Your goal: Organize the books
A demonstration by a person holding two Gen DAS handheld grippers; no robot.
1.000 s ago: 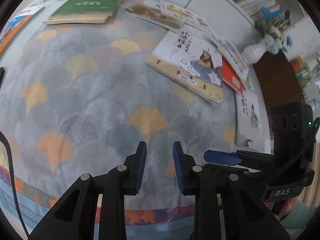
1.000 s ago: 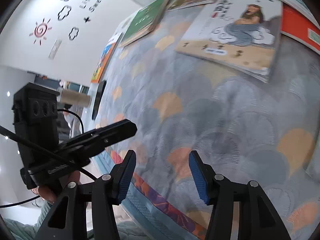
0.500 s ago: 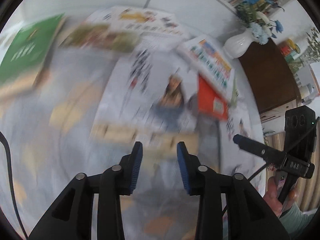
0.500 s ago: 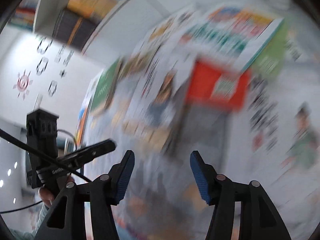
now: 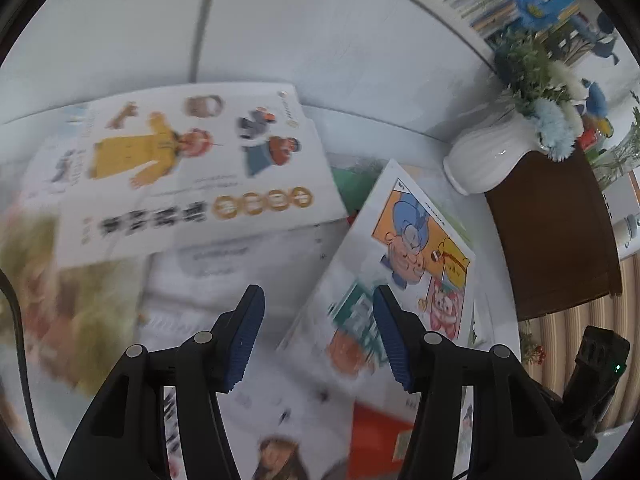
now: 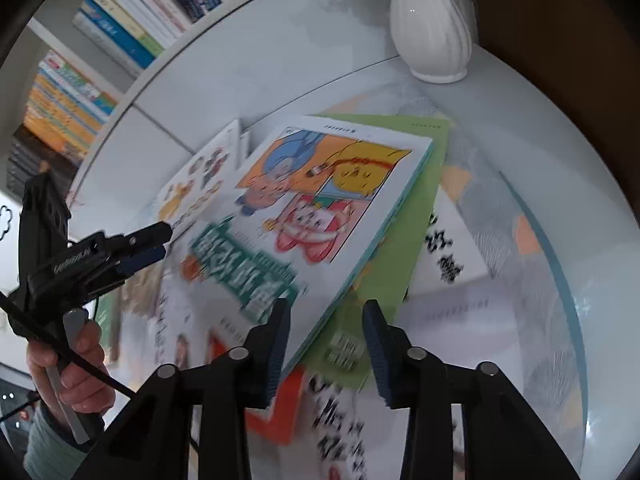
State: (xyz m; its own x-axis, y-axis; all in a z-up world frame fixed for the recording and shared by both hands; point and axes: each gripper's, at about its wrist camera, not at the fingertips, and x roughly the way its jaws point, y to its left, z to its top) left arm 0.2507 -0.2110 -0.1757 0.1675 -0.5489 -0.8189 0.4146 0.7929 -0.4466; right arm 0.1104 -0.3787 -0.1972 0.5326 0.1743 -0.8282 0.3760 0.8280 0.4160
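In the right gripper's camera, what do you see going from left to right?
Hand holding the left gripper → cartoon book → green book → white vase, farther back.

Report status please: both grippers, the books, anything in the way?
Left gripper opening, empty. Right gripper closing, nothing gripped yet. Cartoon book tops messy pile. White vase stands just behind.

The left tool [image 5: 316, 336] points steeply down, its jaws opening with nothing pressed between them. The right tool [image 6: 324, 344] tilts downward likewise, jaws closing.
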